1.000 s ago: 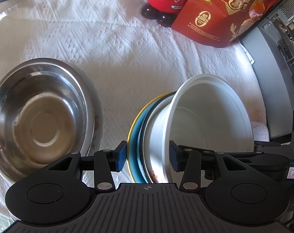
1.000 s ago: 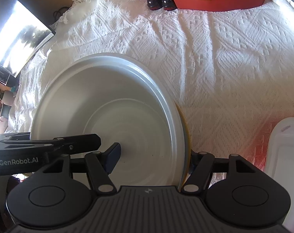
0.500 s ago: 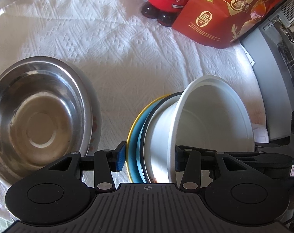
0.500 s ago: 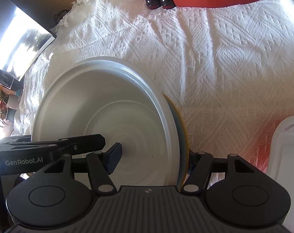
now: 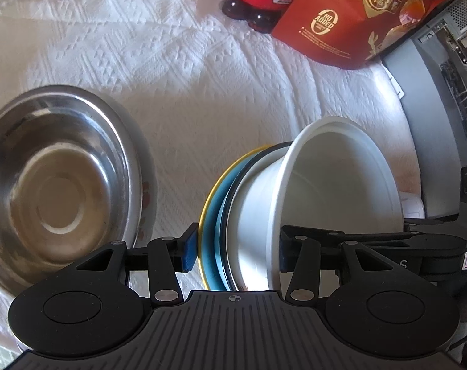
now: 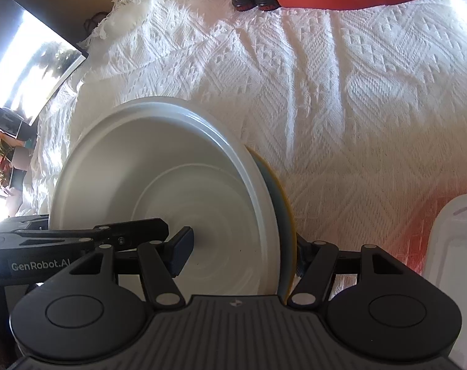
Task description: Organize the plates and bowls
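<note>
White deep plastic bowl (image 5: 341,178) nested on 3 plates (dark-rimmed, blue, yellow), whole stack tipped up on edge over the white woven cloth (image 5: 202,77). My right gripper (image 6: 241,252) pinches it: 1 finger inside the bowl, 1 behind the yellow plate (image 6: 290,215). My left gripper (image 5: 236,248) straddles the same stack, jaws just been opening; can't tell if the pads press. Round steel bowl (image 5: 57,185) sits flat on the cloth, apart, left.
</note>
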A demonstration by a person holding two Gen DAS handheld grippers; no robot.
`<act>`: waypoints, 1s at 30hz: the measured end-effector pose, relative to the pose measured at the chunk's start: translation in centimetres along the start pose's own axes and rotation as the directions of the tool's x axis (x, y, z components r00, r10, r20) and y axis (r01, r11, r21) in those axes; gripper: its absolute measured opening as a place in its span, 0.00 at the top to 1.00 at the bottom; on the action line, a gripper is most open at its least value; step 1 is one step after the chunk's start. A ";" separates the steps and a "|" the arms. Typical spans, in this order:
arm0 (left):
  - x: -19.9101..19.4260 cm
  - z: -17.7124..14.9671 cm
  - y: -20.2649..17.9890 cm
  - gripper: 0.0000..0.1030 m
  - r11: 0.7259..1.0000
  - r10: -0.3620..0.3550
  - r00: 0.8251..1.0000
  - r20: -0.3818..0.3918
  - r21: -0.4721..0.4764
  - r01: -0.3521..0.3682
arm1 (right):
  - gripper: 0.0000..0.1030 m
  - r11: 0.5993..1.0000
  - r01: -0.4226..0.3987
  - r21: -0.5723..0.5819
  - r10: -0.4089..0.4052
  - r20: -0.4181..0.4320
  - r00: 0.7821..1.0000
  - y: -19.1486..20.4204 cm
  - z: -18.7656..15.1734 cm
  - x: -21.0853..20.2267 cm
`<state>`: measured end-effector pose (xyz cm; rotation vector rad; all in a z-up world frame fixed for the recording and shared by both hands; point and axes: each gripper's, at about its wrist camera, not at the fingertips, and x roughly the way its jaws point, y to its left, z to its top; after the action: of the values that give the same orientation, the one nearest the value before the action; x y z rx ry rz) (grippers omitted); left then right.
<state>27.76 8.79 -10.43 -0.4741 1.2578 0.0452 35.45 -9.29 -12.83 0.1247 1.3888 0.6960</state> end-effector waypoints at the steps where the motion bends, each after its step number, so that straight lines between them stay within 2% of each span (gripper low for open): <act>1: 0.1 0.1 0.1 0.51 1.000 -0.007 1.000 -0.010 -0.006 0.007 | 0.38 1.000 -0.006 0.008 0.006 -0.008 1.000 -0.1 0.1 0.1; 8: 0.2 0.2 -0.2 0.51 1.000 -0.007 0.999 -0.034 0.015 0.007 | 0.39 1.000 -0.015 0.010 0.015 -0.035 0.999 0.0 0.5 0.3; 12: 0.2 0.0 0.2 0.47 0.999 -0.042 0.999 -0.023 0.001 0.042 | 0.39 1.000 -0.022 -0.005 0.022 -0.021 1.000 -0.2 0.2 0.1; 17: 0.0 -0.3 0.2 0.47 0.999 -0.049 0.999 -0.007 -0.004 0.049 | 0.38 0.997 0.057 -0.050 -0.055 0.048 0.997 0.3 -0.3 -0.9; 23: 0.6 0.0 0.1 0.47 0.999 -0.038 0.999 -0.025 -0.014 0.038 | 0.34 1.000 0.018 0.026 -0.019 0.009 1.000 -0.9 -0.1 -0.4; 30: 0.7 0.1 0.2 0.47 0.998 -0.053 0.998 -0.037 -0.019 0.053 | 0.34 0.999 0.021 0.036 -0.021 0.012 1.000 -0.7 -0.1 -0.1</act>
<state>28.03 8.89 -11.08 -0.5261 1.2818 0.0029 35.62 -9.96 -13.12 0.1421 1.3890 0.6525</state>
